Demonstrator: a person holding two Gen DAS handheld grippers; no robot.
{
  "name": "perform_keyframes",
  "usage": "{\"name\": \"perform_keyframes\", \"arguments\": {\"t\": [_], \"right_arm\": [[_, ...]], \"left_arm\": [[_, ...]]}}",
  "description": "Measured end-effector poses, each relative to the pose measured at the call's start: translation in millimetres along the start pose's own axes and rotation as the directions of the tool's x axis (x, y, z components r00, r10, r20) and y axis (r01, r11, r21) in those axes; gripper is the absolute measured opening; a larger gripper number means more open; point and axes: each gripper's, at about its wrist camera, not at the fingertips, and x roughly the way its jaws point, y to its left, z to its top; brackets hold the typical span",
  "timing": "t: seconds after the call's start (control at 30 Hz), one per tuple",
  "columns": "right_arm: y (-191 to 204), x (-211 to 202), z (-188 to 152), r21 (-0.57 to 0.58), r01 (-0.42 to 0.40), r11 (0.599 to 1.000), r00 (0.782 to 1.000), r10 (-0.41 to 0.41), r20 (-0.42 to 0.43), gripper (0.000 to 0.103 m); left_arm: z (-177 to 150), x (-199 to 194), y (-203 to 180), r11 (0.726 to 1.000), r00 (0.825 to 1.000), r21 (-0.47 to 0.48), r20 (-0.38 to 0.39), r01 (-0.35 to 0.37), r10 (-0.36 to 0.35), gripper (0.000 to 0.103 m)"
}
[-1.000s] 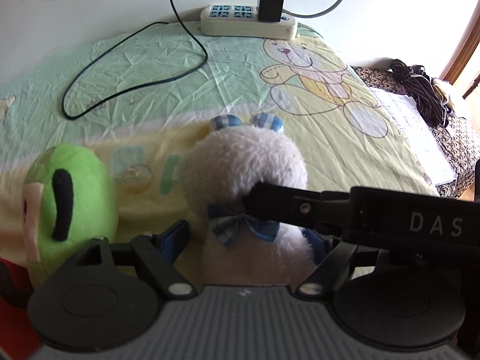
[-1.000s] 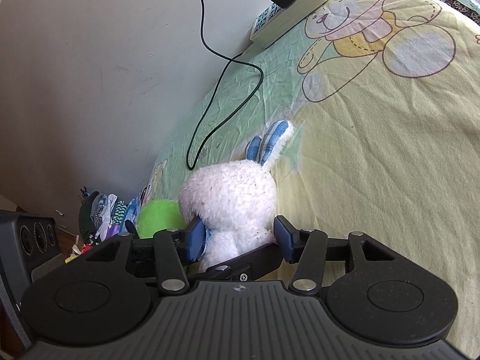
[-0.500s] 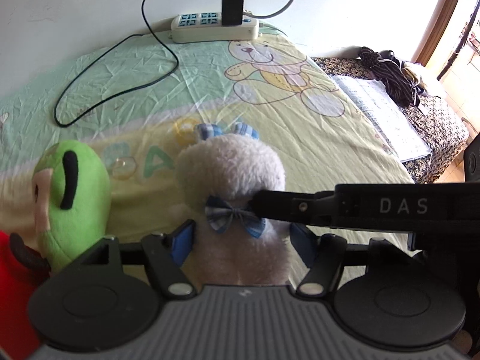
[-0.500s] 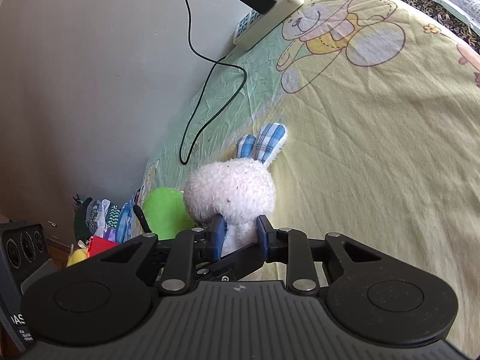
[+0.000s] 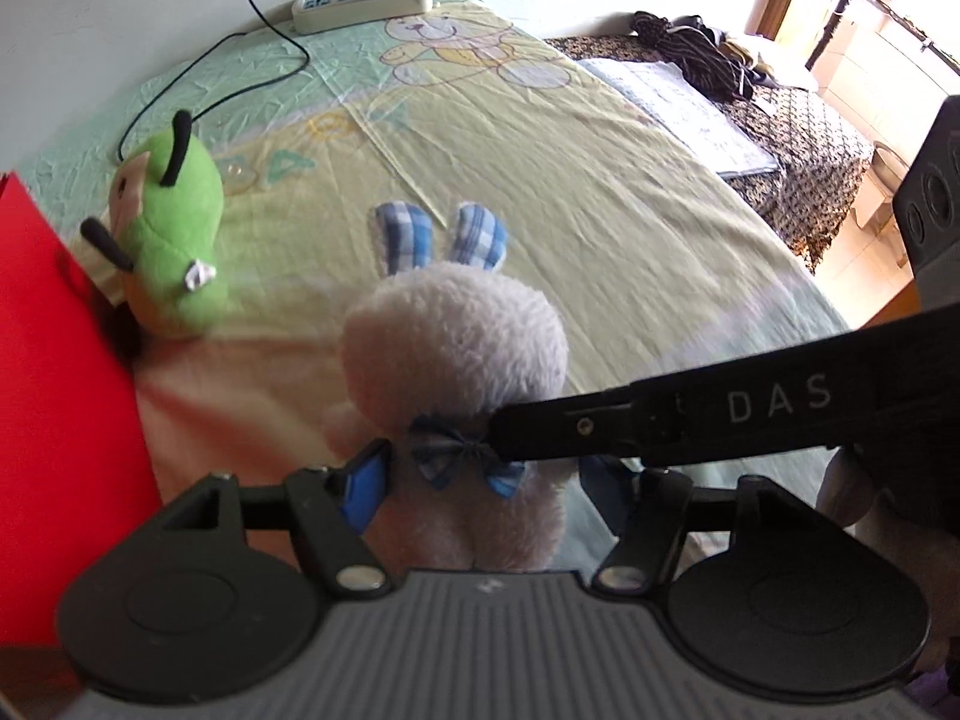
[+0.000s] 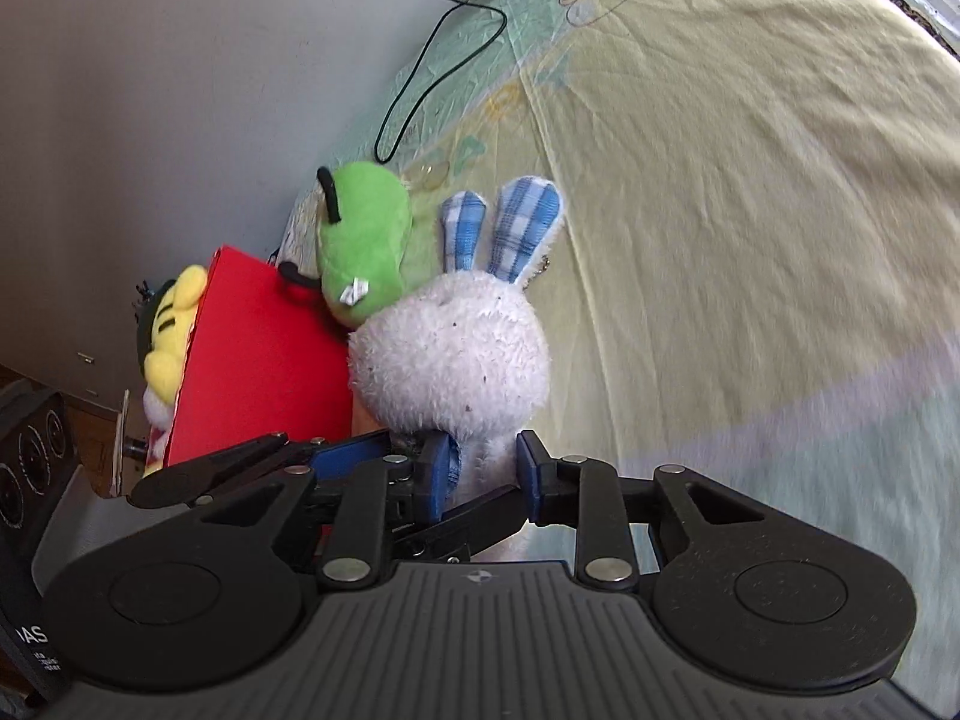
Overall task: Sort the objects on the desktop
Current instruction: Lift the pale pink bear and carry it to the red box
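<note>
White plush rabbit [image 6: 450, 354] pinched at neck by right tool [image 6: 483, 471], nearly closed; long axis ears-up toward 12 o'clock. Left tool [image 5: 492, 474] straddles the body, pads wide, contact unclear. Red box [image 6: 258, 360] lies at 9 o'clock, beside green plush [image 6: 363, 246].

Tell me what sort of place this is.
Probably a bedroom at home: the work surface looks like a bed under a cartoon-bear sheet, with plush toys such as a white bunny and a green plush, and a power strip against the wall.
</note>
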Motion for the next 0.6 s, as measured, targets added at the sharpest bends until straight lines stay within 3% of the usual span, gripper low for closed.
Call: {"name": "perform_keyframes", "arguments": {"t": [0.13, 0.23, 0.4, 0.6], "right_arm": [[17.5, -9.3, -34.9, -0.053, -0.004, 0.999, 0.998, 0.001, -0.056, 0.035], [23.0, -12.4, -44.8, -0.065, -0.033, 0.997, 0.997, 0.028, -0.078, 0.036], [21.8, -9.5, -40.7, -0.066, 0.007, 0.998, 1.0, -0.008, -0.022, 0.047], [19.1, 5.8, -29.8, -0.067, -0.032, 0.997, 0.999, 0.034, 0.017, 0.063]], "left_arm": [[-29.5, -16.0, 6.0, 0.998, 0.998, -0.02, -0.024, 0.055, -0.056, 0.071], [-39.4, -22.1, 7.1, 0.997, 0.998, -0.039, -0.008, 0.069, -0.069, 0.085], [-31.7, -15.5, 9.6, 0.997, 0.995, -0.047, 0.07, -0.062, 0.066, 0.099], [-16.9, 4.7, 9.1, 0.992, 0.99, -0.03, 0.065, -0.119, 0.121, 0.097]]}}
